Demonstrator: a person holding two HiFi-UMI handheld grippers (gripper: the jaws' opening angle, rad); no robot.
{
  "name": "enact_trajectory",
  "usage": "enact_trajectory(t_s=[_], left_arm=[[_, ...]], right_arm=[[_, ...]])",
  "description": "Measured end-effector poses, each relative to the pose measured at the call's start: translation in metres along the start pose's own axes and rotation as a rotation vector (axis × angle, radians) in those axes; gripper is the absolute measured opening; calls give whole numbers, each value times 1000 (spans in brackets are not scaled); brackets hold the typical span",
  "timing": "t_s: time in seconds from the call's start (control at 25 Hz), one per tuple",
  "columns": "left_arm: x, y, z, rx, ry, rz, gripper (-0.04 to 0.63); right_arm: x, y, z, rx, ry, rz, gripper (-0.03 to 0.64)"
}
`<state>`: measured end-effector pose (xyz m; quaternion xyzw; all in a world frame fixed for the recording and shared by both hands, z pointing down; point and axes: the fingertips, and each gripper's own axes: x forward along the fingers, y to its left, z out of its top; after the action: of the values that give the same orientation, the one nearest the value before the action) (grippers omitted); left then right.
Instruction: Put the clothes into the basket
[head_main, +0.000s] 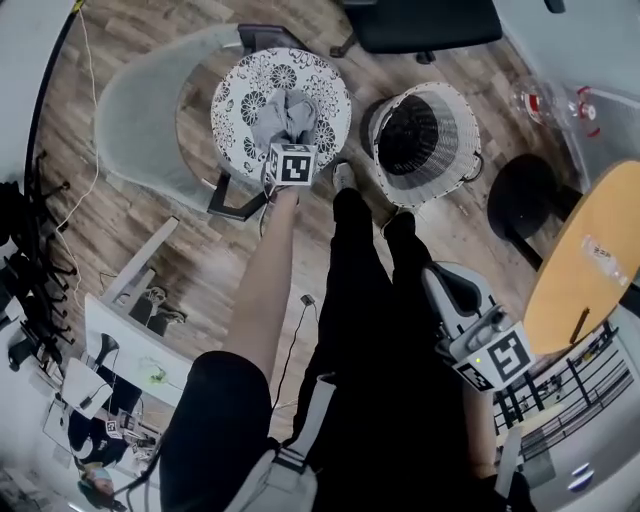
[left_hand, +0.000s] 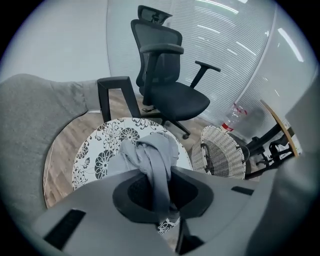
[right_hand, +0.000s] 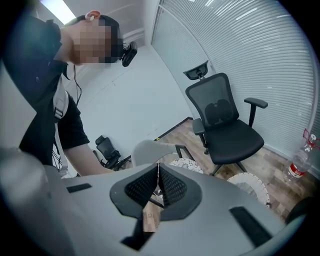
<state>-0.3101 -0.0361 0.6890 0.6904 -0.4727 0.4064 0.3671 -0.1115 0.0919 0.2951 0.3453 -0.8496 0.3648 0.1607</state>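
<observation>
My left gripper (left_hand: 161, 197) has its jaws pinched narrow on a crumpled grey cloth garment (left_hand: 156, 157). A twisted fold runs down between the pads, and the rest is bunched over the middle of the round black-and-white flower-print seat cushion (left_hand: 100, 150), toward its near edge. The white woven wicker basket (head_main: 425, 140), round and ribbed, stands on the wood-plank floor (head_main: 200, 260) just beside the cushion's right edge, showing only its dark inside. My right gripper (right_hand: 157, 186) hangs well apart from the garment, its mesh-faced jaws pressed together on nothing.

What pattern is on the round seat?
The round seat is white with black flowers; the head view shows it best.
</observation>
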Motion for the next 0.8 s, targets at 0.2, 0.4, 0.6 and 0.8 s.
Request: enact_trajectory(t_s=[0.2, 0.4, 0.6, 0.8], left_arm=[[-32, -3, -1, 19, -18, 3, 63], [-64, -10, -3, 23, -26, 4, 63], [-91, -14, 6, 28, -64, 3, 63], [-122, -29, 21, 40, -123, -24, 63]], right_arm=[[-1, 3, 21, -42, -66, 19, 17], [-8, 7, 38, -71, -111, 51, 17], [-10, 9, 46, -91, -147, 68, 17], [-17, 9, 63, -121, -199, 65, 17]])
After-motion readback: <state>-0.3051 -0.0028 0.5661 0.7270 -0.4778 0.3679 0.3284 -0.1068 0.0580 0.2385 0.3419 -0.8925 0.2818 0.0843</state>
